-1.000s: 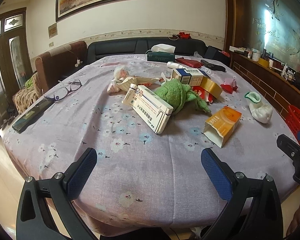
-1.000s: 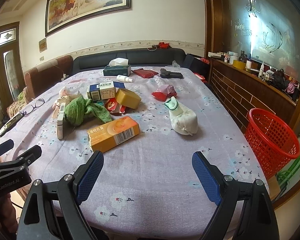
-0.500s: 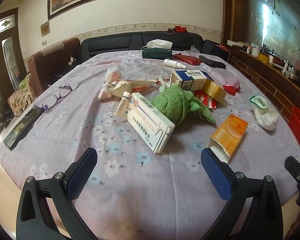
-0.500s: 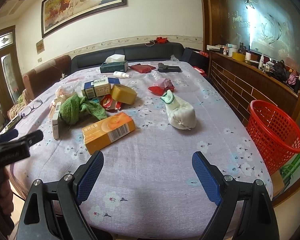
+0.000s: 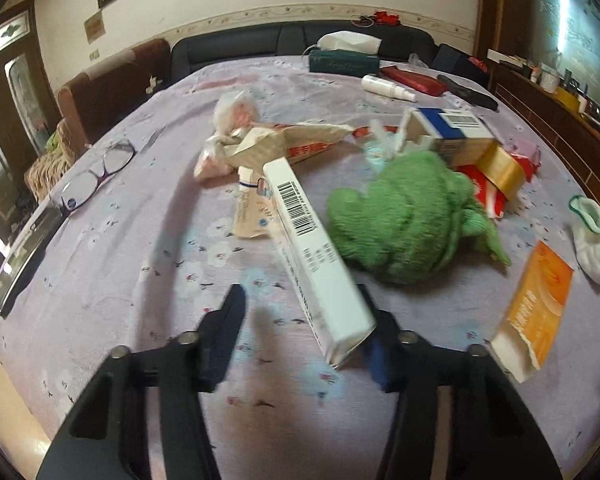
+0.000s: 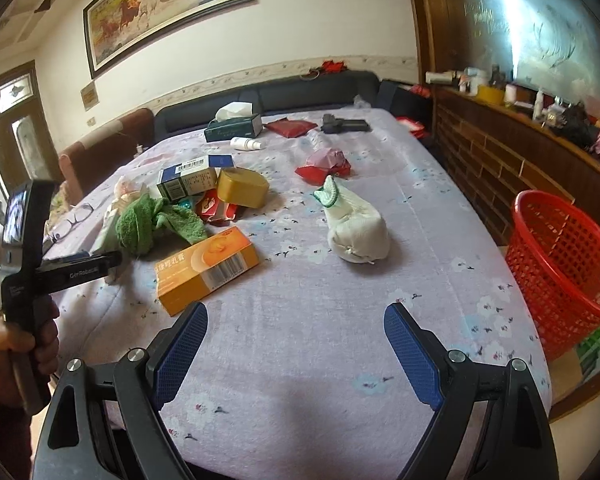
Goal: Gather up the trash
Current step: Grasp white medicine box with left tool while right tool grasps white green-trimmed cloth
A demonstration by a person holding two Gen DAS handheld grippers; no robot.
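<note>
My left gripper hovers low over the purple cloth, and its jaws are closing around the near end of a long white barcode box. The box leans against the right finger; the left finger is still apart from it. Behind the box lie a green towel, a torn paper bag and a blue-and-white carton. My right gripper stands open over bare cloth with nothing between its fingers, just short of an orange box. A white sock lies further back.
A red mesh basket stands on the floor past the table's right edge. Glasses and a dark flat device lie at the left edge. A tissue box, red pouch and gold box sit further back.
The left gripper has moved forward to the white box and its jaws have narrowed around the near end. The right gripper has crept a little forward, still wide.
</note>
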